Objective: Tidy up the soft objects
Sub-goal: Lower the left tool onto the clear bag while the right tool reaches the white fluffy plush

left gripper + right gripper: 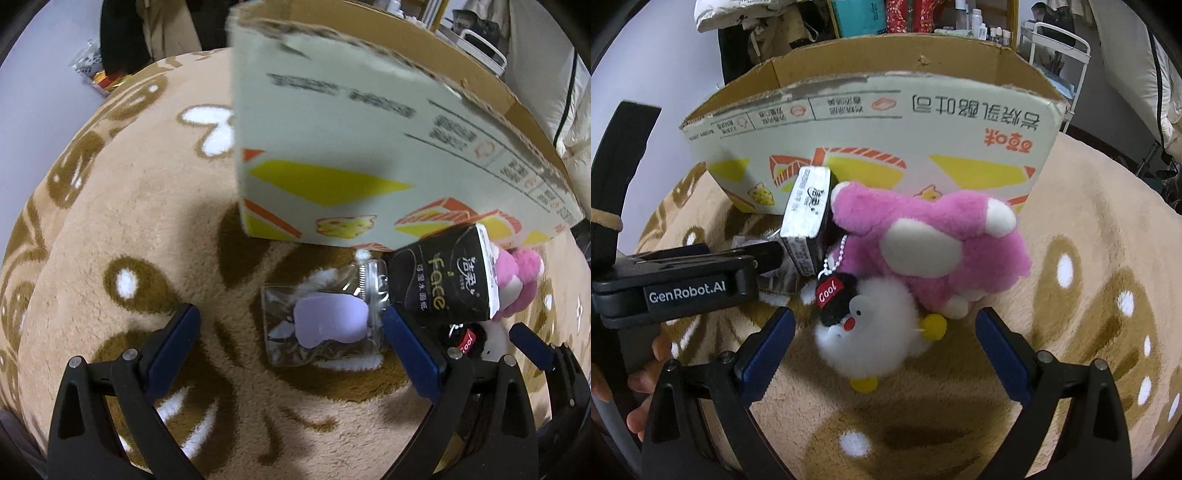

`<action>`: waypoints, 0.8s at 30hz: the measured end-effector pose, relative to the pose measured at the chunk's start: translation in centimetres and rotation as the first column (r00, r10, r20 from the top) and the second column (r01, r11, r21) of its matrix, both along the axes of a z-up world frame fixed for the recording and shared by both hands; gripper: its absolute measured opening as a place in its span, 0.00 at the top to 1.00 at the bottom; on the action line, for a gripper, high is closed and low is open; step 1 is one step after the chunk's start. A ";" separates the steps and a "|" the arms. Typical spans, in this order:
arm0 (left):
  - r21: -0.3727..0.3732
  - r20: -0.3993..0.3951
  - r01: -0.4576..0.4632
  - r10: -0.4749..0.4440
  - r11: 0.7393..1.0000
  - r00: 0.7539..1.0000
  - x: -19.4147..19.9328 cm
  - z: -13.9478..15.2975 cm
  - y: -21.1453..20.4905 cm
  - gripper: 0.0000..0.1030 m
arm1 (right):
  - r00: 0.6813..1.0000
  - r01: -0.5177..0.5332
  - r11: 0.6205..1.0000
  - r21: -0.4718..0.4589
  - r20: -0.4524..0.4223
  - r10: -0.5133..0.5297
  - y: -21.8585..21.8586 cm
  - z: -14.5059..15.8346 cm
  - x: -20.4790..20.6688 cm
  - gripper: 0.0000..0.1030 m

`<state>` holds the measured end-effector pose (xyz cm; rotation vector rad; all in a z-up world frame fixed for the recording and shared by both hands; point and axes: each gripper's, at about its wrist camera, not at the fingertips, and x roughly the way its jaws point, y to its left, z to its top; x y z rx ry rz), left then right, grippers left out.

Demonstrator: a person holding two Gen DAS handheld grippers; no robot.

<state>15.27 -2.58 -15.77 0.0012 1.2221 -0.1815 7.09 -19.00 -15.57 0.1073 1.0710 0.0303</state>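
Observation:
My left gripper [291,321] is open, its fingers on either side of a clear plastic pouch [325,321] holding a lilac soft piece, lying on the brown blanket. A black tissue pack [443,273] leans against the cardboard box [369,147] behind it. My right gripper [886,325] is open around a white fluffy duck keychain with a black "Cool" cap [871,325]. A pink plush toy [931,243] lies just behind the duck, against the box [886,122]. The tissue pack [809,214] stands left of the pink plush.
The open box stands on a tan and brown patterned blanket [129,221]. The left gripper body [683,288] sits at the left of the right wrist view. Shelves, bags and a white cart [1056,44] stand behind the box.

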 end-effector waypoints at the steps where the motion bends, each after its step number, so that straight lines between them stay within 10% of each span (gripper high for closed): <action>1: 0.003 -0.002 0.006 -0.006 1.000 1.000 -0.1 0.0 -0.2 0.04 | 1.000 0.000 1.000 -0.002 -0.004 0.000 0.1 -0.1 -0.1 0.01; 14: 0.072 -0.030 0.079 -0.077 0.994 0.997 0.0 -1.6 -4.2 0.01 | 0.997 -0.028 0.999 0.023 -0.071 0.029 1.4 -2.0 0.7 0.32; 24: 0.113 -0.034 0.102 -0.099 0.988 0.995 1.0 -2.7 -6.8 0.01 | 0.997 -0.021 0.999 0.040 -0.073 0.024 1.0 -2.2 1.2 0.35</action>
